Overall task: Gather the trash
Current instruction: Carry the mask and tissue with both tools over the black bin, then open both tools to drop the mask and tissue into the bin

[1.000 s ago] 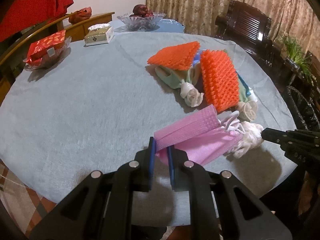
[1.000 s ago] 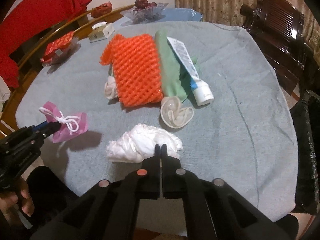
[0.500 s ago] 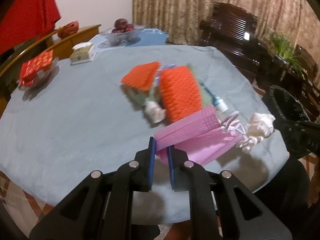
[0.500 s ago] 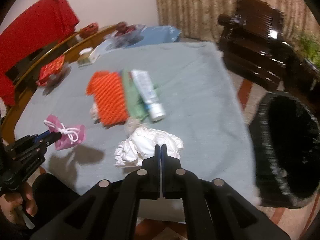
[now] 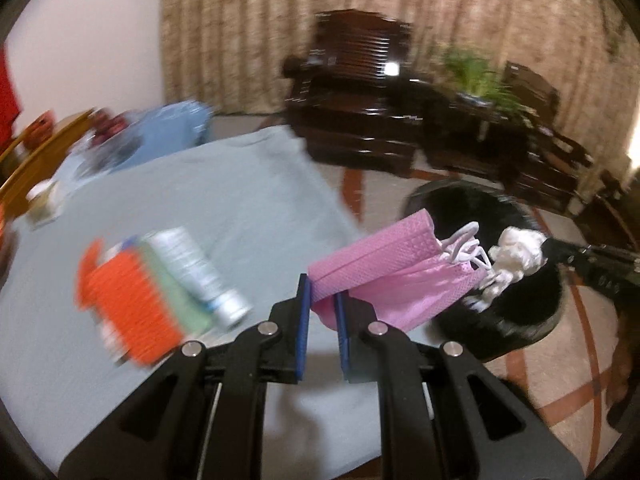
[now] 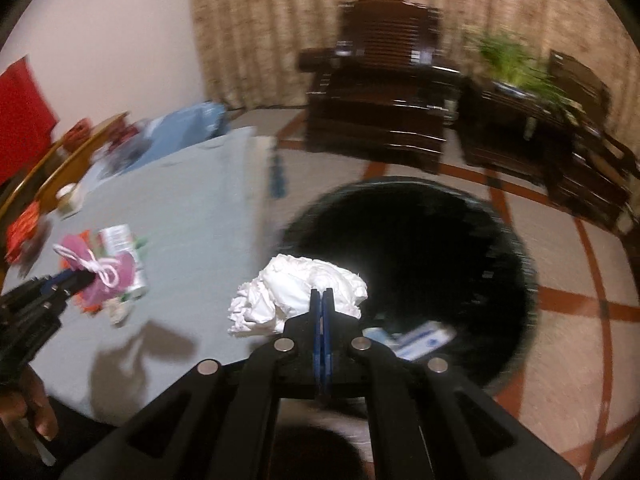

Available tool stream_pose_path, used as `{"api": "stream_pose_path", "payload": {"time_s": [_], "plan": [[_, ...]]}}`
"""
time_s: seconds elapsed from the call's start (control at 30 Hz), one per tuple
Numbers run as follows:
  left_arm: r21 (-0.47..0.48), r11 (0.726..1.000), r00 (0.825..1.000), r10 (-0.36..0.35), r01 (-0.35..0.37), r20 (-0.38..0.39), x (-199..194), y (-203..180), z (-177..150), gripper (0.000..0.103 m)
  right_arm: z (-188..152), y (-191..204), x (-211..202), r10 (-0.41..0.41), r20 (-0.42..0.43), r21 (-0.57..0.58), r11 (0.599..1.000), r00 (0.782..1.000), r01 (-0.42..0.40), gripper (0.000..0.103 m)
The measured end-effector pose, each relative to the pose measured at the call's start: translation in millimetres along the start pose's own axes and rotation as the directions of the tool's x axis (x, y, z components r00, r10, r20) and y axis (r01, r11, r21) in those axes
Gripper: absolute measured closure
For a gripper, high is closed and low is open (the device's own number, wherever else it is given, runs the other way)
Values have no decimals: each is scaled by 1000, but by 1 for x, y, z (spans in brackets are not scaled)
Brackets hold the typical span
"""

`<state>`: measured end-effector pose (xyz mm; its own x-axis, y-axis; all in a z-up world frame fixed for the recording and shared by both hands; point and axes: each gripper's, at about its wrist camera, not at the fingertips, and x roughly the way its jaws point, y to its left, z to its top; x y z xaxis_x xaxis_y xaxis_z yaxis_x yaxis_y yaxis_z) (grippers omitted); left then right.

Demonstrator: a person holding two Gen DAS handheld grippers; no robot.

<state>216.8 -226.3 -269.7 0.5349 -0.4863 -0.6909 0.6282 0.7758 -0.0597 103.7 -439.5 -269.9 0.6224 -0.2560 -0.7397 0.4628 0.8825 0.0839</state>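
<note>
Left gripper (image 5: 320, 300) clamped on pink face mask (image 5: 384, 264), mask sticking out past the tips toward the right, right gripper (image 6: 322, 296) pinched shut on white crumpled tissue (image 6: 296, 292) bunched just beyond its tips, black trash bin (image 6: 500, 216) right of grey table (image 6: 192, 208), orange foam net (image 5: 128, 304) and toothpaste tube (image 5: 196, 268) farther left on the table.

A home dining room: cloth-covered table (image 5: 224, 200), dark wooden chairs (image 6: 380, 92), patterned curtains (image 5: 248, 20), potted plant (image 6: 516, 60).
</note>
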Motion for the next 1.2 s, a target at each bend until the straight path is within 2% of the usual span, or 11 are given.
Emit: {"api": "stream_pose_path", "payload": {"time_s": [0.2, 0.33, 0.4, 0.47, 0.53, 0.6, 0.77, 0.9, 1.03, 1.17, 1.2], "plan": [[58, 994, 996, -91, 91, -3, 45, -67, 34, 91, 4, -65, 12, -85, -15, 83, 993, 996, 86, 102], [76, 989, 992, -126, 128, -32, 78, -103, 47, 91, 7, -89, 21, -111, -27, 107, 988, 993, 113, 102], [95, 986, 990, -137, 140, -45, 93, -118, 50, 84, 6, -95, 29, -117, -48, 107, 987, 992, 122, 101], [121, 983, 990, -130, 136, -57, 108, -132, 51, 58, 4, -100, 36, -137, -67, 105, 984, 988, 143, 97], [140, 980, 989, -133, 142, -68, 119, -140, 49, 56, 1, -104, 39, -162, -71, 102, 980, 984, 168, 86], [144, 978, 987, -137, 148, -83, 124, -142, 47, 56, -1, -105, 38, -161, -72, 117, 979, 984, 169, 84], [115, 986, 991, -109, 118, -83, 113, -114, 34, 50, -8, -96, 30, -133, -74, 123, 982, 988, 141, 84], [61, 997, 996, -40, 45, -80, 91, -70, 17, 46, -10, -68, 20, -72, -61, 97, 992, 996, 78, 81], [-19, 999, 996, 39, -41, -75, 62, -16, -1, 41, -11, -27, 15, -27, -41, 39, 999, 999, 28, 67], [-71, 987, 988, 143, -147, -67, 25, 34, -21, 33, -12, 14, 14, 24, -32, -4, 1000, 999, -24, 59], [-83, 982, 984, 164, -169, -66, 18, 46, -24, 31, -12, 26, 13, 38, -26, -18, 999, 999, -39, 54]]}}
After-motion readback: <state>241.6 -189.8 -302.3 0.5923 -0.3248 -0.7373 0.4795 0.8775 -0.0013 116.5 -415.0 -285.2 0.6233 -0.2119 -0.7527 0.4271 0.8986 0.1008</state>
